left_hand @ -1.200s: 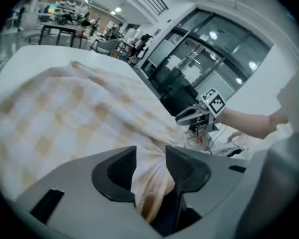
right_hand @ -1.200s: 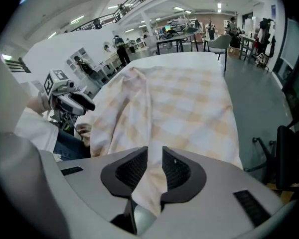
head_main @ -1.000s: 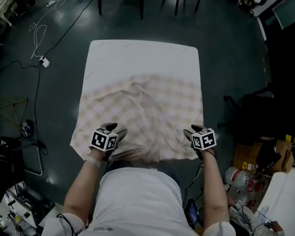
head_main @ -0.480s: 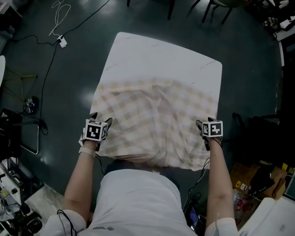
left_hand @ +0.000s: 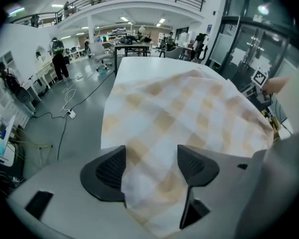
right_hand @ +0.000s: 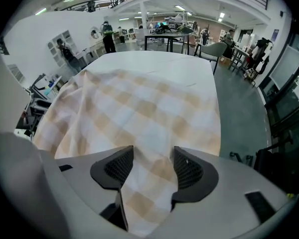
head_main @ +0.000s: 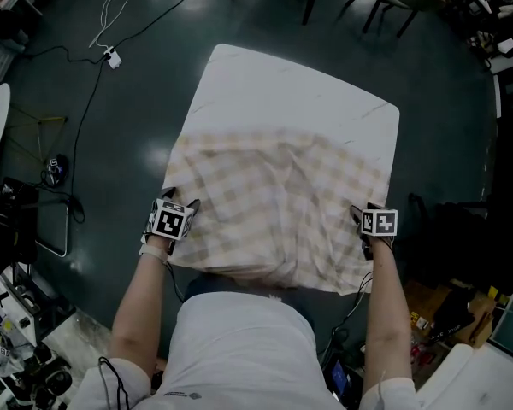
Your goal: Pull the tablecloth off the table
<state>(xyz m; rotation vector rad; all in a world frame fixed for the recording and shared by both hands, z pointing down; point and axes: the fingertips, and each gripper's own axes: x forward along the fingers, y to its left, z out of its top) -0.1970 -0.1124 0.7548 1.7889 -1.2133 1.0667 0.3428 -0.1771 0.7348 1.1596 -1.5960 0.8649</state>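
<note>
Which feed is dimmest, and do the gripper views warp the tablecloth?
Head view: dimmest, with lamp glare on the floor; the tablecloth is pale but readable. Left gripper view: bright, fisheye-curved, black corners. Right gripper view: same curve, its checks sharp.

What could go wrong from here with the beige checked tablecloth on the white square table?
1. The left gripper and right gripper have just been opening. The beige checked tablecloth lies loose between their separated jaws, so pulling now would probably slip off it.
2. The cloth is rumpled over the near half of the white square table, so regripping only one corner could drag it sideways rather than off.
</note>
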